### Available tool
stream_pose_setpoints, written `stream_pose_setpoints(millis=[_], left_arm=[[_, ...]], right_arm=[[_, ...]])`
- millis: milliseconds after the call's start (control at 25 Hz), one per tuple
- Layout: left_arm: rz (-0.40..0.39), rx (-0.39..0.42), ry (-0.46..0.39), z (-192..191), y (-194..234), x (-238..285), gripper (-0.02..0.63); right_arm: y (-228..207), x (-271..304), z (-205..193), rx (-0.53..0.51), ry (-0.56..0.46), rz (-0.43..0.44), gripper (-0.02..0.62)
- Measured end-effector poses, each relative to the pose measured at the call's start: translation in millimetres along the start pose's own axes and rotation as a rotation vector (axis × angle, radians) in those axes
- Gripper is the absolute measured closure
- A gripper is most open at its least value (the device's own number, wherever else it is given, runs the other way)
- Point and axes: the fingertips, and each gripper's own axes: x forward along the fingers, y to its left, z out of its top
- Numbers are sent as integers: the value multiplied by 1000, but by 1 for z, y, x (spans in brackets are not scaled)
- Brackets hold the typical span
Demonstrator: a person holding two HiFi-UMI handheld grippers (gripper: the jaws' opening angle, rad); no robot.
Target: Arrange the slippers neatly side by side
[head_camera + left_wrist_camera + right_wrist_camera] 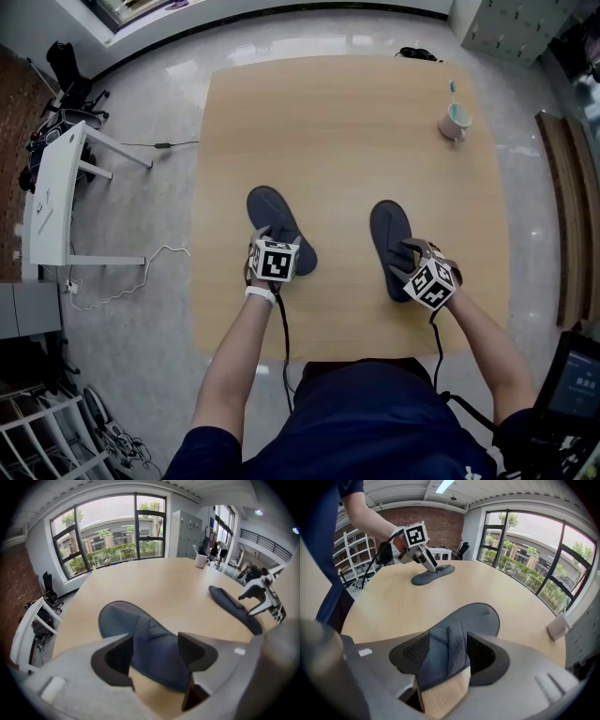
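Two dark blue slippers lie apart on the wooden table (356, 122), toes pointing away from me. My left gripper (272, 236) sits over the heel half of the left slipper (267, 211). In the left gripper view its jaws (154, 651) stand wide on either side of that slipper (140, 630), not pressing on it. My right gripper (405, 258) is at the heel half of the right slipper (386, 225). In the right gripper view the strap of that slipper (468, 620) lies between the wide jaws (447, 656). The two slippers are angled slightly differently.
A pale cup (456, 120) with a stick in it stands at the table's far right. A small black object (417, 53) lies at the far edge. A white side table (56, 187) and a loose cable (141, 277) are on the floor to the left.
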Motion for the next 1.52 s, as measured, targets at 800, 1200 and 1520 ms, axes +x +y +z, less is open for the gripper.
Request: stream_pose_setpoints(millis=[800,1200,1520], left_arm=[[-37,-58,18,-22,-28,7,313],[-48,-3,-6,-31,-73,8,314],[-101,80,15,-49,-112,0,314]], right_arm=[[13,21,-5,199,9,27,354],[7,19,-11,282,-13,-20,354],[23,16,-14,286,-14,-20,354]])
